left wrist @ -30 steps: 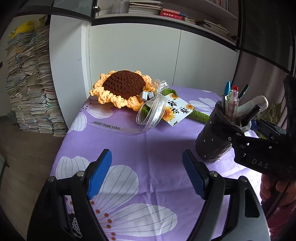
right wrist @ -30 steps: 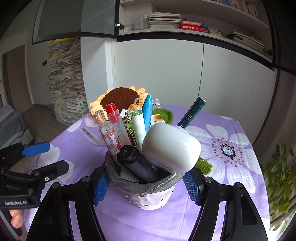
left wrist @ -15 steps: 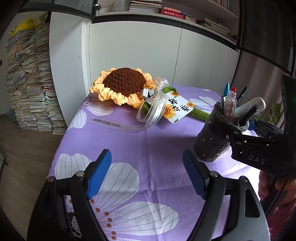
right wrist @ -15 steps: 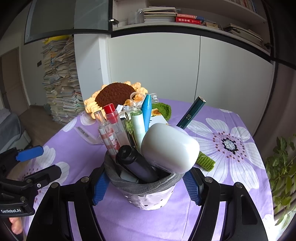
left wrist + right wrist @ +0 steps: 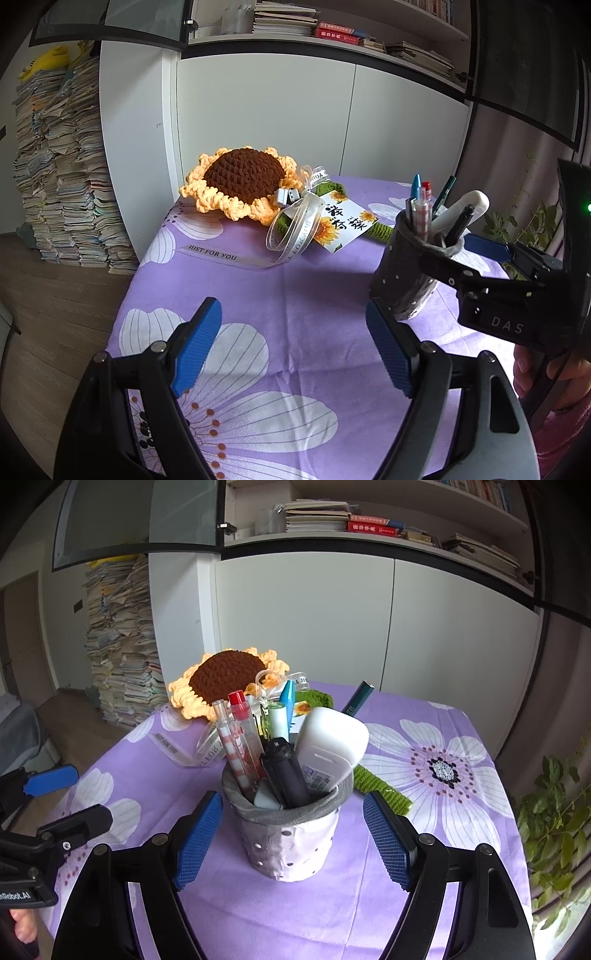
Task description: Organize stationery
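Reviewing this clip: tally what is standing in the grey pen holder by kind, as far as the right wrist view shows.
In the grey fabric pen holder:
Clear-barrelled pens, one red-capped: 2
Blue-tipped pen: 1
Dark green pencil: 1
White-and-green tube: 1
Black marker: 1
White rounded plastic case: 1
Total: 7; smaller things lower down are unclear.

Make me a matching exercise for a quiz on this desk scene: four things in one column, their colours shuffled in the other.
Things:
1. pen holder
2. crochet sunflower centre
3. tablecloth
4. pads on the right gripper fingers

Colours:
A. purple with white flowers
B. blue
C. grey and white
D. brown

Pairs: 1-C, 2-D, 3-A, 4-B
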Available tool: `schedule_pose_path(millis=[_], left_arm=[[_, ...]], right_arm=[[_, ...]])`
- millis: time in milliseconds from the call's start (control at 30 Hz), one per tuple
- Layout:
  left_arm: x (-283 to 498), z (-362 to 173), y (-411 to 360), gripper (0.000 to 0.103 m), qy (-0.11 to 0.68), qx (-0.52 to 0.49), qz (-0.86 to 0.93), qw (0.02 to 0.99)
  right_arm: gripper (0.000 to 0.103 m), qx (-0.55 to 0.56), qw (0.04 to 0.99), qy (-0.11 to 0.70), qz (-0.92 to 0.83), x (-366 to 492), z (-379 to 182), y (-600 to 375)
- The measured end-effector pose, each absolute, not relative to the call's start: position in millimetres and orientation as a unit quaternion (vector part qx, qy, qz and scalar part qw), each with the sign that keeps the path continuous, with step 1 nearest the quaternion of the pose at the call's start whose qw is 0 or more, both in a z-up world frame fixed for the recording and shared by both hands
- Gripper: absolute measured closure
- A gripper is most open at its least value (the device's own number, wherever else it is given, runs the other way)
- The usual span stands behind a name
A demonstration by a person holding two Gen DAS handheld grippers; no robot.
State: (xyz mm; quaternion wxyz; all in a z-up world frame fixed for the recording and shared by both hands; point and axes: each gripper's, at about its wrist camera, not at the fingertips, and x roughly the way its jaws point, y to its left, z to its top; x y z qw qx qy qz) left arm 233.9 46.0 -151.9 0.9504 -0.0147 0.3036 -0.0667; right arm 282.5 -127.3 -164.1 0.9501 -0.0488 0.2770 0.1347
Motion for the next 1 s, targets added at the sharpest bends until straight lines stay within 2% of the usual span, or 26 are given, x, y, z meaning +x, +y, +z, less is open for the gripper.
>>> schedule_pose_path(millis=[300,433,500,600,833,900,1000], left_arm=[[203.1,-107.6,23.5,0.021,0.256,-0.001,-0.088,0.963],[172.5,-76.4,10.6,0.002,0.203,0.010,-0.089,0.975],[156.1,-64.7,5.9,0.001,0.175,0.013,-0.089,0.980],[136.4,-50.0,-3.7,0.001,0.165,0.017,-0.098,0.981],[94.7,-20.6,-16.5,0.001,0.127,0.023,-0.101,0.987],[81.4,-14.3,-20.1,0.001,0.111,0.031,-0.101,0.988],[64.7,-7.3,-25.8,0.001,0.093,0.047,-0.100,0.989]], right_arm=[[0.024,-0.045,0.960,0.253,0.110,230.2,-135.0,-151.0],[0.021,-0.034,0.975,0.202,0.091,186.7,-98.8,-161.9],[0.009,-0.018,0.982,0.170,0.082,159.5,-80.0,-169.5],[0.008,-0.012,0.989,0.130,0.068,122.5,-58.9,-177.9],[0.007,0.028,0.994,0.098,0.034,70.8,-24.1,-199.7],[0.001,0.045,0.995,0.088,0.031,58.2,-14.2,-206.1],[0.000,0.057,0.995,0.073,0.029,42.7,-3.3,-208.2]])
